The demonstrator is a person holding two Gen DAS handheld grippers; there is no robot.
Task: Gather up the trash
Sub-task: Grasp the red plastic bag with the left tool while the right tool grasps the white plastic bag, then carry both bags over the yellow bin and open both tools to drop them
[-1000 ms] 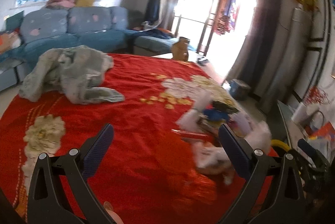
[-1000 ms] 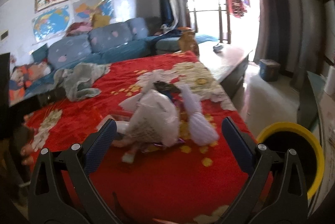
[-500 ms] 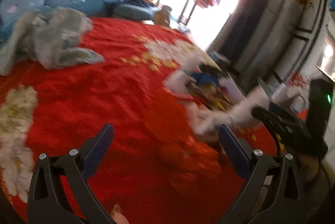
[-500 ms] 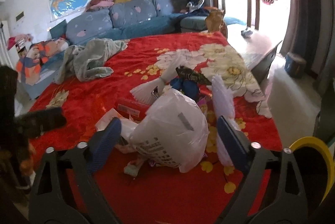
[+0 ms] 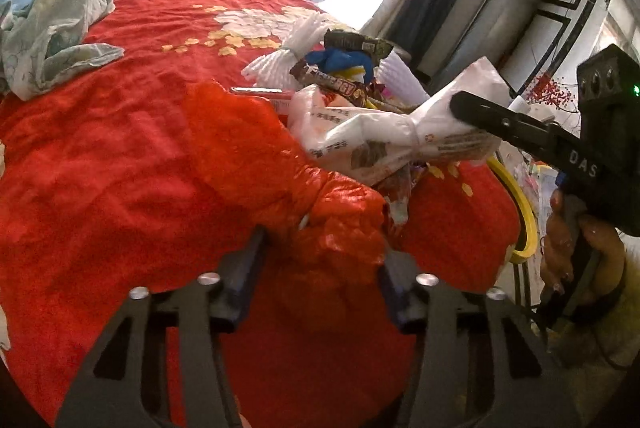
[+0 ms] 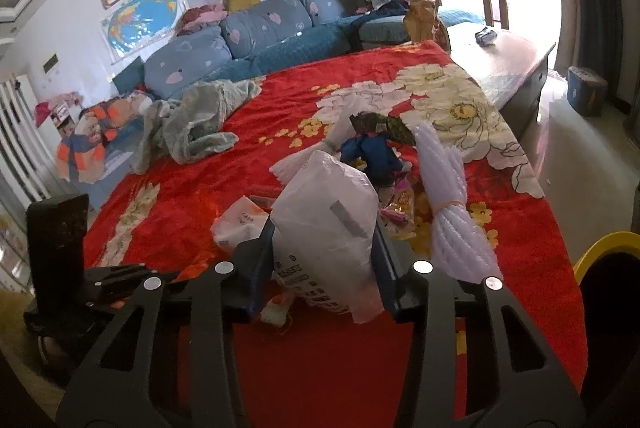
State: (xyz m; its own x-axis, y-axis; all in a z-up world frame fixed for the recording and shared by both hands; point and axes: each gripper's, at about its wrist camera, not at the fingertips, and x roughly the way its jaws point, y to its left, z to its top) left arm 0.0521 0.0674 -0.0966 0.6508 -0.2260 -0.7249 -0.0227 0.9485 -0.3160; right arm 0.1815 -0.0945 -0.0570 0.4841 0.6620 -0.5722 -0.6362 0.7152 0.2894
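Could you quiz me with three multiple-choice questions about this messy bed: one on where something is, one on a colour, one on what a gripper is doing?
1. Where does the grey-green cloth lie?
A. on the floor
B. on the red blanket, sofa side
C. in the bin

2. What colour is the bin rim?
A. yellow
B. green
C. white

3. What is the right gripper doing?
A. hanging open over bare blanket
B. shut on the white plastic bag
C. gripping the cloth

Answers: B, it rests on the blanket near the sofa; A, the rim shows yellow; B, both fingers press the bag's sides.

A grey-green cloth (image 6: 192, 124) lies crumpled near the blue sofa (image 6: 256, 32).
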